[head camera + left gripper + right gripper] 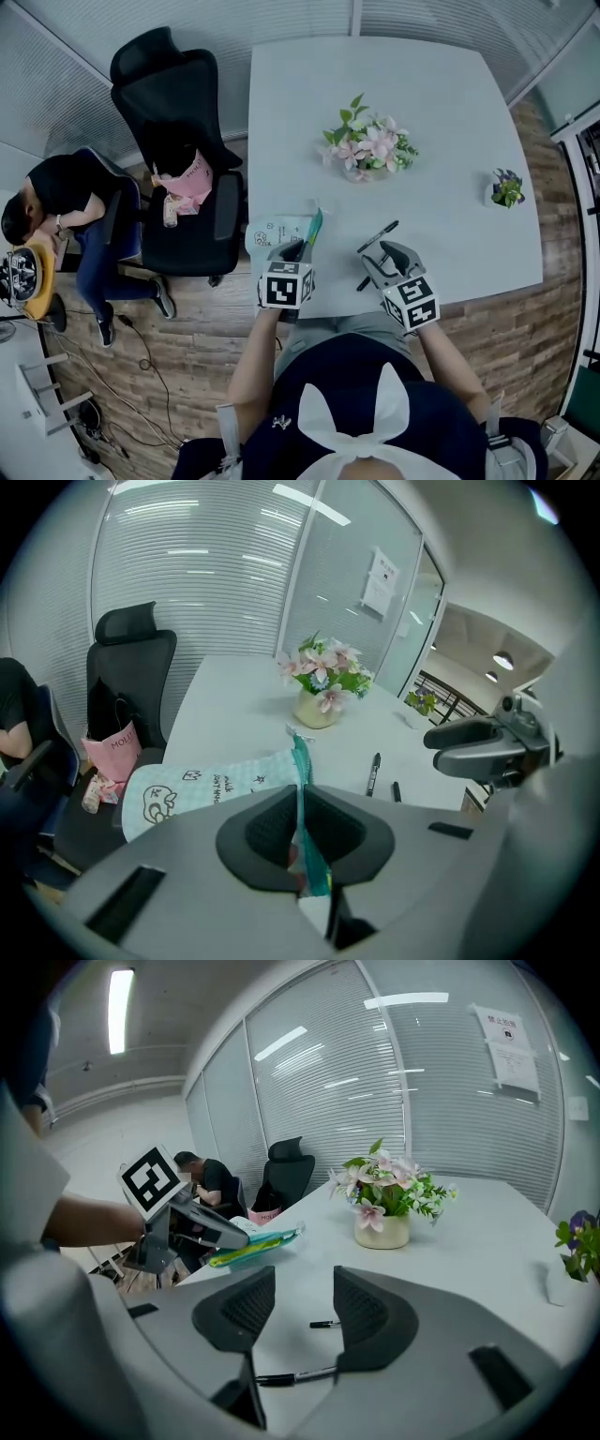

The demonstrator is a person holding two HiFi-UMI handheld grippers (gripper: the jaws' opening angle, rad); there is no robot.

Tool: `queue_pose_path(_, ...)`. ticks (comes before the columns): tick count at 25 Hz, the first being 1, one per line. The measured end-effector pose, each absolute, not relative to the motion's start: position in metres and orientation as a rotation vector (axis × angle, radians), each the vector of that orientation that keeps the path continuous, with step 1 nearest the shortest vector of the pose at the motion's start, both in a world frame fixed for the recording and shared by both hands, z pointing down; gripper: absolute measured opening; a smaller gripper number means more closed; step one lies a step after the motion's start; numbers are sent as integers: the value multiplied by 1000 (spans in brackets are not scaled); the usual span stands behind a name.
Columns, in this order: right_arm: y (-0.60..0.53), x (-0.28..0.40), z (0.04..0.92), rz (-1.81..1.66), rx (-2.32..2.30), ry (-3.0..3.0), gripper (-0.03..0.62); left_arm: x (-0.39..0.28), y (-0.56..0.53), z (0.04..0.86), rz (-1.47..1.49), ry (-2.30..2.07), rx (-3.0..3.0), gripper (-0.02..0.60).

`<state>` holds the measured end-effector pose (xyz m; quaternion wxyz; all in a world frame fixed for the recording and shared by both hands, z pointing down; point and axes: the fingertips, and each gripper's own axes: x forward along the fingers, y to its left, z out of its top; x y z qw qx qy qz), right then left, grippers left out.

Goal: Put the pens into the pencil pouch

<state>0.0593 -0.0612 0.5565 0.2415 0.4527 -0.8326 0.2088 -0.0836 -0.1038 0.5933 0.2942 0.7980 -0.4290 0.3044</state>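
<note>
The pouch (277, 230) is at the desk's (441, 103) near left edge. Its printed side lies flat and its teal zip edge is raised. The left gripper (302, 246) has its jaws clamped together on that zip edge. In the left gripper view the fabric is pinched in the slit between the 2 pads (272, 832), and the rest of the pouch (202, 785) trails off to the left.

The right gripper (380, 255) hangs over the near edge, just right of the pouch. Its jaws stand apart with nothing in them. 2 black pens lie loose on the desk by it. The far pen (378, 236) is just beyond the jaw tips, and in the right gripper view it shows through the gap (328, 1324). The near pen (291, 1377) lies crosswise below the jaws. In the head view it seems partly covered by the gripper, with only a short end (362, 282) showing. Neither pen touches the pouch.

A pot of pink flowers (367, 145) stands mid-desk, well beyond the pens. A small plant (507, 187) sits toward the right edge. The strip of desk between pens and pouch is bare.

Off the desk to the left, a black chair (178, 159) carries a pink bag (183, 178). Further left, a person (56, 197) sits bent over.
</note>
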Motion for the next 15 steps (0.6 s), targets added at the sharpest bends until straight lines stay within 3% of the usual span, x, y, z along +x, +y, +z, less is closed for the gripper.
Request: queue_pose_path(15,-71,57,578,498,1080,-2268,202,-97,-125,521,543,-1244,2146,37)
